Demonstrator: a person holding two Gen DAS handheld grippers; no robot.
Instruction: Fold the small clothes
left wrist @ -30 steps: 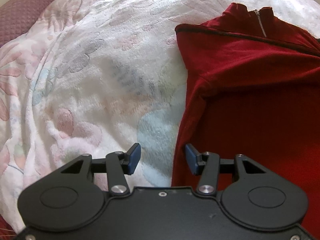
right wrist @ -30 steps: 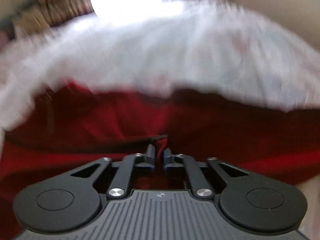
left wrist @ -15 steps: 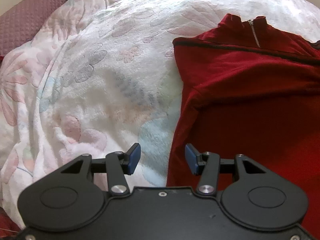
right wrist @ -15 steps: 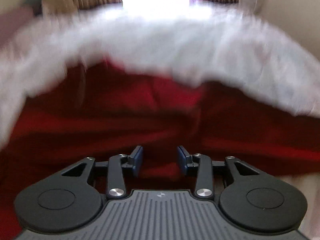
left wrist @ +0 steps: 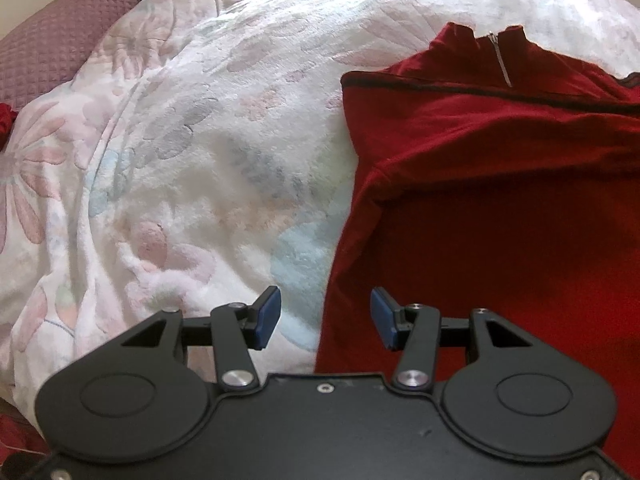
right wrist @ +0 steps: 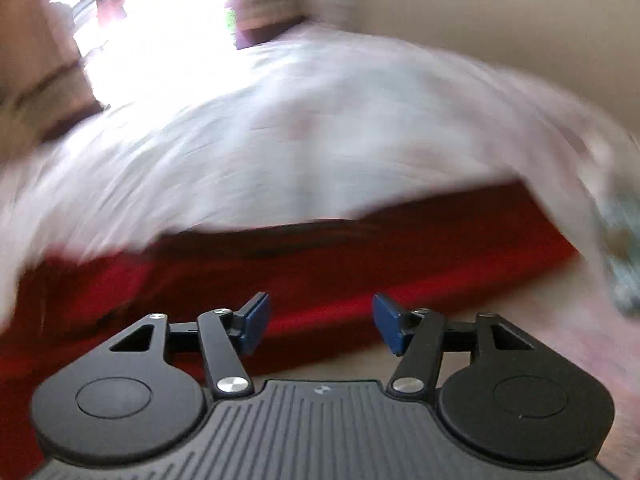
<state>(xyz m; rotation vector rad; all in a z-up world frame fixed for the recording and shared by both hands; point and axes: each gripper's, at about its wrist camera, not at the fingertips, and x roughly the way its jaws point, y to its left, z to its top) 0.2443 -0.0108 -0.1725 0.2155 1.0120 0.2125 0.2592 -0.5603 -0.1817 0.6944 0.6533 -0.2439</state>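
1. Here, at the upper left of the left wrist view, a mauve quilted pillow point(left wrist: 52, 36) is seen at the edge of the bed, with a scrap of dark red fabric point(left wrist: 5, 120) just below it at the frame's left border; what that scrap belongs to cannot be told.
2. Across the left and centre of that view a white floral blanket point(left wrist: 180, 152) is spread as the working surface, presumably so that the garment can be laid flat on something soft.
3. At the lower centre the left gripper point(left wrist: 324, 320) is held with its blue pads well apart and nothing between them; it hangs over the spot where the blanket meets the garment's left edge, a position judged suited to taking that edge for a fold.
4. The right half of the view is filled by the task's thing, a red zip-neck top point(left wrist: 500, 208), laid out on the blanket with its collar and short zip point(left wrist: 501, 59) toward the upper right and a dark-trimmed edge running across below the collar.
5. In the right wrist view, which is heavily blurred, the red zip-neck top point(right wrist: 320, 272) is seen as a band across the middle, with the blanket point(right wrist: 320, 140) above it.
6. At the lower centre there, the right gripper point(right wrist: 318, 322) is likewise spread wide and empty, above the garment's near part; whether the fabric is touched cannot be told through the blur.
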